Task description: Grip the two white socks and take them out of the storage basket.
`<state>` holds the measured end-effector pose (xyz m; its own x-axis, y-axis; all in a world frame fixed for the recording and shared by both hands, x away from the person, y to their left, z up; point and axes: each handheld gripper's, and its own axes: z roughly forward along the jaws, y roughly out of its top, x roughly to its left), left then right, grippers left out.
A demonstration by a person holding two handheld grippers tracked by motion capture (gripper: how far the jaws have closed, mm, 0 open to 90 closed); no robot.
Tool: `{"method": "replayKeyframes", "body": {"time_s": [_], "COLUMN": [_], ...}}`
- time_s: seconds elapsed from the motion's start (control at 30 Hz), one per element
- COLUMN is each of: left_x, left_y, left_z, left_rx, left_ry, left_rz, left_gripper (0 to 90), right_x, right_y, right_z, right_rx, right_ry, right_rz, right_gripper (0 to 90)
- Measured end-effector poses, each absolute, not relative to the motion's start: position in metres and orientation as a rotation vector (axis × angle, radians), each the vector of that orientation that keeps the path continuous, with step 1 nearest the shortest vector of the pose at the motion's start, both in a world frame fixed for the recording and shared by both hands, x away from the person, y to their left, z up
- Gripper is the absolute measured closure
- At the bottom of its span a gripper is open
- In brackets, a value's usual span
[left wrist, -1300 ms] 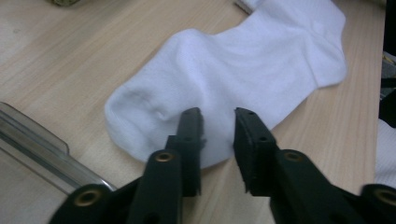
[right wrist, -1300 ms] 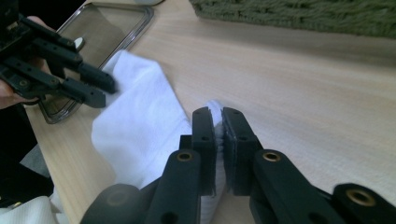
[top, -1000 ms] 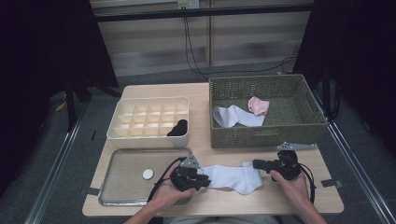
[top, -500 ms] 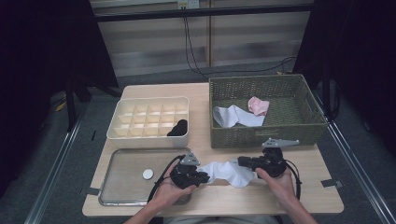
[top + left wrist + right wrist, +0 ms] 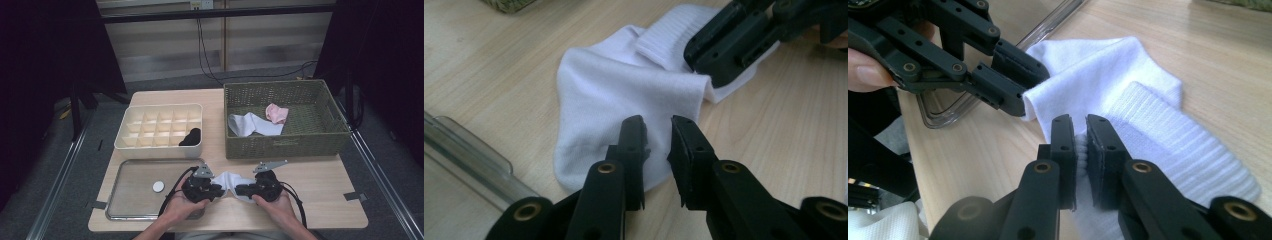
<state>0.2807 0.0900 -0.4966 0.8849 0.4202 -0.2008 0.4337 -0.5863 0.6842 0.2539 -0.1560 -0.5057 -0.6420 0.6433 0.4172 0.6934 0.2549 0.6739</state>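
While right gripper (image 5: 1080, 125) pinches sock (image 5: 624, 95) cuff, left gripper (image 5: 657, 125) seemingly slack; table edge near.

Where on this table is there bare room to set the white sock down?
Bare wood lies right of the right hand-held gripper, below the wicker basket. The clear tray holds just a small white disc. It is crowded where both grippers meet at the white sock, beside the left hand-held gripper.

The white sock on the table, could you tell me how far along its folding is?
Done: one black sock sits in the divided box. In hand: both grippers fold the white sock. Left: two socks wait in the basket.
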Motion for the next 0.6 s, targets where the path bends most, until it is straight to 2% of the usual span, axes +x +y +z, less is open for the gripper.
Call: {"method": "replayKeyframes", "body": {"time_s": [0.27,0.6], "left_x": [0.283,0.282], "left_y": [0.093,0.096], "left_z": [-0.496,-0.491], "left_rx": [2.268,2.236], "left_ry": [0.616,0.613], "left_rz": [-0.026,-0.036], "left_gripper": [75.3,72.3], "right_x": [0.258,0.272], "right_y": [-0.167,-0.193], "right_z": [-0.497,-0.493], "right_rx": [-1.265,-1.373], "right_ry": [-2.395,-2.416], "right_rz": [-1.44,-1.46], "right_gripper": [71.3,68.0]}}
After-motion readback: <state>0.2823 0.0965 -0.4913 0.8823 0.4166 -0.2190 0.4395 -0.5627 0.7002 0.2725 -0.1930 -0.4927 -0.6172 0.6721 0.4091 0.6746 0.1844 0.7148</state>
